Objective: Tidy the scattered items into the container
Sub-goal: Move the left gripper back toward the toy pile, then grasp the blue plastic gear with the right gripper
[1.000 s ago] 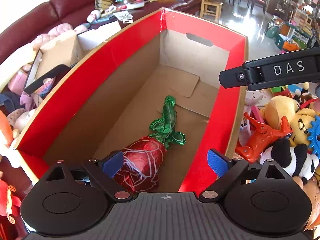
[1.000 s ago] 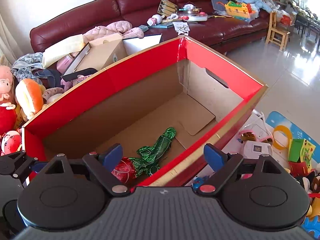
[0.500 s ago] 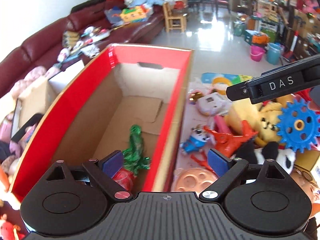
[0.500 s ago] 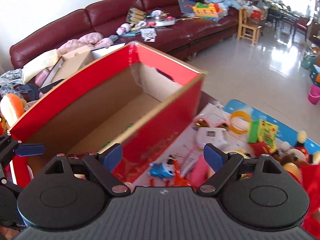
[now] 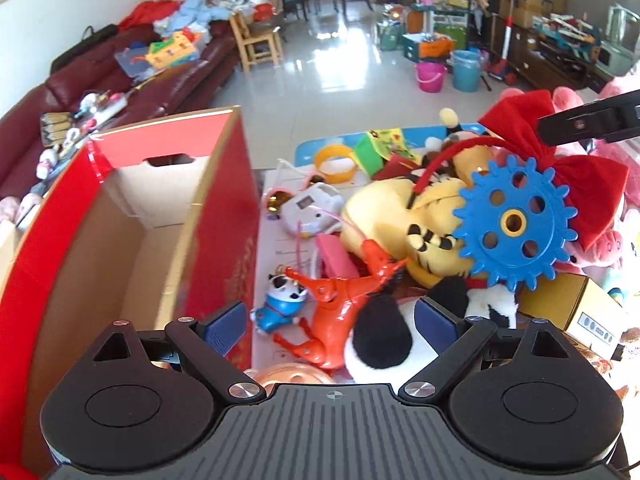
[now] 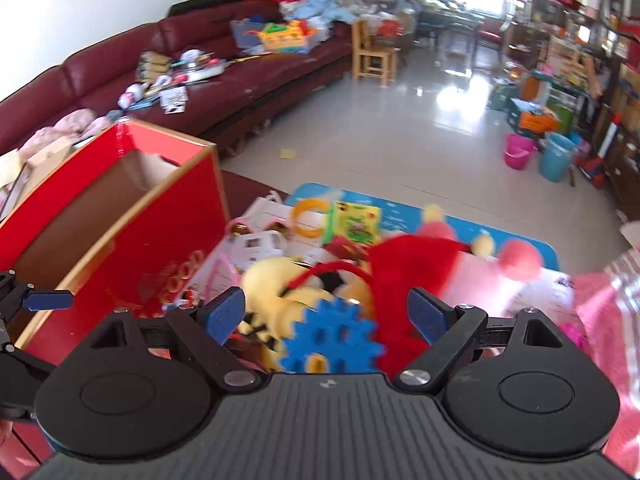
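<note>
While both tongs (image 5: 330,322) (image 6: 326,314) gape, the red box (image 5: 224,216) shows bare cardboard inside.

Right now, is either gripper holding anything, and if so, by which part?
Nothing is held. The left gripper is open above the orange toy and panda plush; the right gripper is open over the blue gear.

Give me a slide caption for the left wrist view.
Open left claw above orange toy dinosaur and panda plush, beside the red cardboard box.
</note>
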### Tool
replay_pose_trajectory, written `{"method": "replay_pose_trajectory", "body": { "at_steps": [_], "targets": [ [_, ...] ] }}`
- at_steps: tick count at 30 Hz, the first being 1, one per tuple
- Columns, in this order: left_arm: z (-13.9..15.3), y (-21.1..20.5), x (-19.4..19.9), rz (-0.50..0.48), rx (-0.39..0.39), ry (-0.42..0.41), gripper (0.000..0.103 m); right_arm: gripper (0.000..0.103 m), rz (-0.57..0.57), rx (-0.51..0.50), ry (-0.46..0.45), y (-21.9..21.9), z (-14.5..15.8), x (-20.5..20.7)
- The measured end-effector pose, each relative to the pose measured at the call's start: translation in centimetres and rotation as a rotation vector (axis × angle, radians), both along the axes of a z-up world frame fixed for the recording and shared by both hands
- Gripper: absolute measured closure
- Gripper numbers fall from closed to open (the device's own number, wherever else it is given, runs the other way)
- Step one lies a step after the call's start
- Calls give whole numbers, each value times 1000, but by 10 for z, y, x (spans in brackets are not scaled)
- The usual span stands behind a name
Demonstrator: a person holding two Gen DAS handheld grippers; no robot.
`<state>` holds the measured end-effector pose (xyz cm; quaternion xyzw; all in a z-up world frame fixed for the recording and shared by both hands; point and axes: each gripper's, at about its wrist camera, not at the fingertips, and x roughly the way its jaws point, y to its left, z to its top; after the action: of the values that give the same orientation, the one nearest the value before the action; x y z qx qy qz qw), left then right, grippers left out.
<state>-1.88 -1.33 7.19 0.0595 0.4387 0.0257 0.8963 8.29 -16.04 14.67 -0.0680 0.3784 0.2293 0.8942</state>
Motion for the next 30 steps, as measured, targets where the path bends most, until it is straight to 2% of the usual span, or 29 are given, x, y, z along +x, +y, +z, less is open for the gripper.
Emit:
{"method": "replay_pose_trajectory", "body": {
  "at_steps": [5, 8, 13, 16, 21, 26, 30],
  "targets": [
    [-13, -9, 14, -37, 22, 27, 7, 13, -73, 2, 40, -33, -14, 0],
    [-20, -7, 22, -37, 5, 40, 8, 16, -75, 2, 54, -37, -21, -5],
    [-31, -8, 33, -31, -39, 68, 11, 30, -38, -16, 31, -33, -21, -17],
    [-36, -15, 34, -49, -27, 69, 12, 41, 1, -24, 6, -31, -17, -27],
    [-43, -25, 34, -85, 13, 75, 12, 45, 13, 10, 17, -33, -14, -34],
    [-49, -26, 43, -95, 13, 102, 11, 47, 86, -24, 54, -22, -26, -45],
    [-52, -26, 48, -99, 36, 109, 11, 48, 76, -27, 27, -25, -23, -52]
  ]
}}
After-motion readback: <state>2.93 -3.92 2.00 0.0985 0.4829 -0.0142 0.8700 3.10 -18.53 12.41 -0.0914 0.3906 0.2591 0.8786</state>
